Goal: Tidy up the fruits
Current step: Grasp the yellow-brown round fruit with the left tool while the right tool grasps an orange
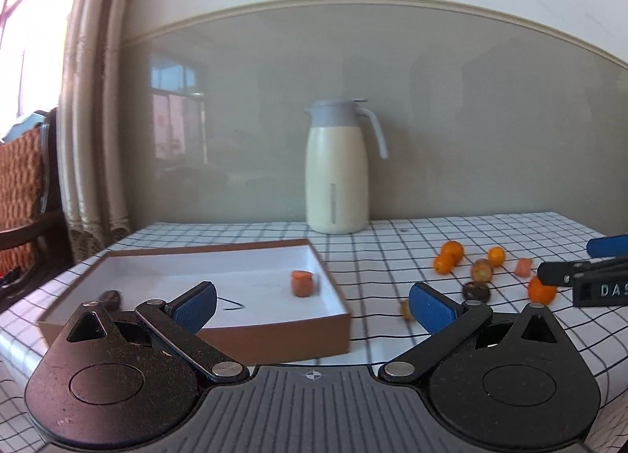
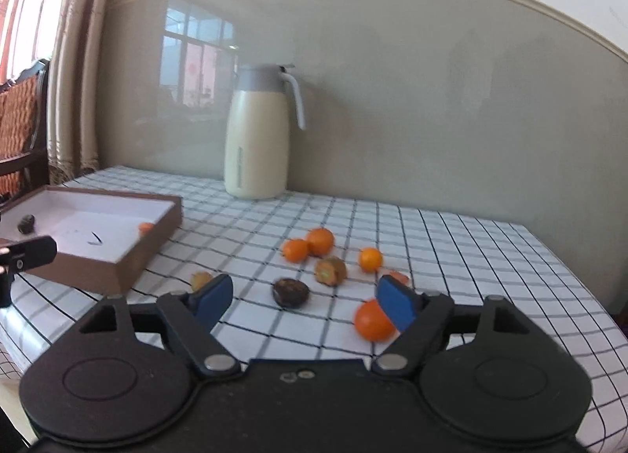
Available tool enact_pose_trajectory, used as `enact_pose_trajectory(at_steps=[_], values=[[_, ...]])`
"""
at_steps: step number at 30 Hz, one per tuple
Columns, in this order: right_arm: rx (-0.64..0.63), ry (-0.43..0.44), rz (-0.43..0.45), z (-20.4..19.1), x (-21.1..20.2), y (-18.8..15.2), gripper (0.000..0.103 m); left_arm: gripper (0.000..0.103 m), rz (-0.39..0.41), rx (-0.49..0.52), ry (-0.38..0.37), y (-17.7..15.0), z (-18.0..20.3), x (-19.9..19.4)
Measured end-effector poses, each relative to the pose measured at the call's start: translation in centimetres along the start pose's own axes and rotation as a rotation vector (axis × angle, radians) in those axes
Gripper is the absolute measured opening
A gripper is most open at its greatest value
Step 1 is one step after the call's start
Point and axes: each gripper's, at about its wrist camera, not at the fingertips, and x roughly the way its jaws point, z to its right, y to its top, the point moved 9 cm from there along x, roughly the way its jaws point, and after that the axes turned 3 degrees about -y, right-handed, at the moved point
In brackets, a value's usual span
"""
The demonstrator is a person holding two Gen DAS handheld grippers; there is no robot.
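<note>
A brown box (image 1: 333,335) with a white floor holds an orange chunk (image 1: 302,282) and a dark fruit (image 1: 112,298). My left gripper (image 1: 312,302) hovers open over the box's near right corner, nothing between its pads. Small oranges (image 2: 320,241), a cut brownish fruit (image 2: 330,270) and a dark round fruit (image 2: 290,292) lie loose on the checked cloth. My right gripper (image 2: 303,290) is open just before that dark fruit. A bigger orange (image 2: 373,321) lies by its right pad, partly hidden behind it. The right gripper (image 1: 581,261) also shows at the left wrist view's right edge.
A cream jug (image 2: 257,139) with a grey lid stands at the back against the wall. A small yellow-brown fruit (image 2: 201,279) lies between box and pile. A wicker chair (image 1: 19,186) and a curtain (image 1: 90,100) stand left of the table. The table's edge drops off at right (image 2: 581,280).
</note>
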Motion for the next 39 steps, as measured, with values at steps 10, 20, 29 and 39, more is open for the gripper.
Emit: enact_pose_trajectory(at_steps=[10,20,29,39], values=[[-0.001,-0.047,-0.077,3.1,2.7,-2.2,0.061,0.093,-0.036,0.050,-0.089,-0.6,5.1,3.9],[0.012,-0.032,-0.099,3.7,5.2,-2.9,0.059,0.083,-0.118,0.048,-0.128,-2.1,7.6,7.7],[0.022,-0.041,-0.141,4.5,7.4,-3.3,0.052,0.083,-0.155,0.053,-0.141,-2.6,9.0,10.4],[0.028,-0.031,-0.163,4.8,9.1,-3.4,0.047,0.071,-0.243,0.051,-0.136,-3.7,10.1,13.8]])
